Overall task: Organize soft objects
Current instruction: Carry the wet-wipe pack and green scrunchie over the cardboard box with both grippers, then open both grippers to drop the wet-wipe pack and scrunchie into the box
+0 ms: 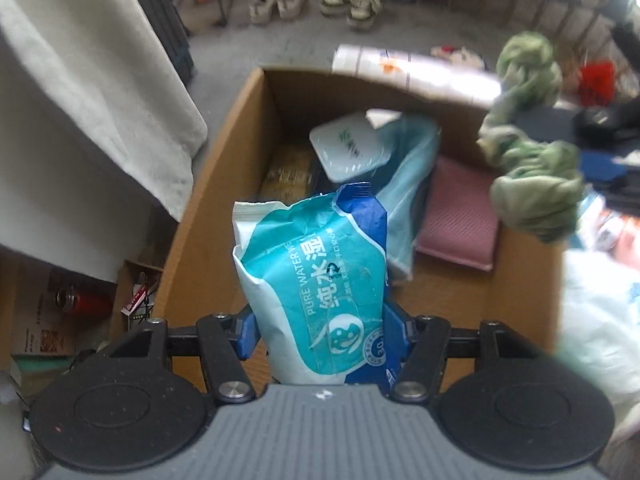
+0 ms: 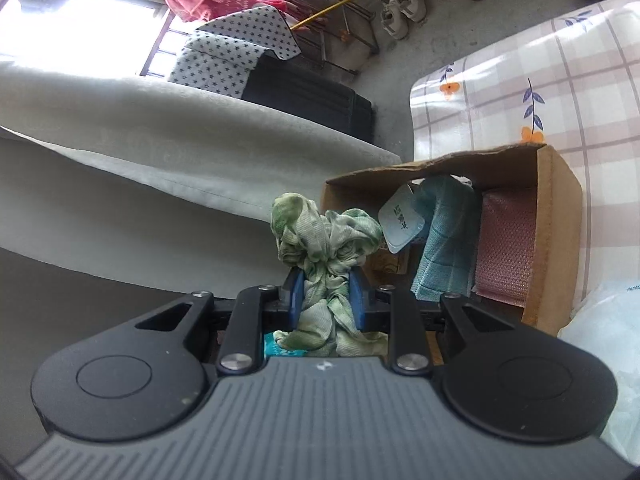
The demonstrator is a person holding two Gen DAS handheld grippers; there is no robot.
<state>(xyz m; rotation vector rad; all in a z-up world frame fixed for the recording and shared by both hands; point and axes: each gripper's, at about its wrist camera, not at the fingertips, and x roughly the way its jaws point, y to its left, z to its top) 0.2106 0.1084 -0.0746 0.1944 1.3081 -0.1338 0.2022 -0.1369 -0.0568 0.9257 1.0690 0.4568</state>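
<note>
Left gripper [image 1: 324, 330] pinches a crinkled teal-and-white wipes pack [image 1: 316, 280] at its lower end, upright over the near end of the box [image 1: 208, 240]. Right gripper [image 2: 326, 294] clamps a bunched, mottled green cloth [image 2: 324, 240], wadded and creased, at 9 o'clock of the box. Inside lie a teal towel [image 2: 444, 236] and a pink pad [image 2: 506, 244].

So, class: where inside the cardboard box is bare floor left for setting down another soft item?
Bare floor in the brown cardboard box shows near its front wall, before the pink sponge pad and beside the held teal wet-wipes pack. The back is crowded: teal cloth, white pouch.
</note>
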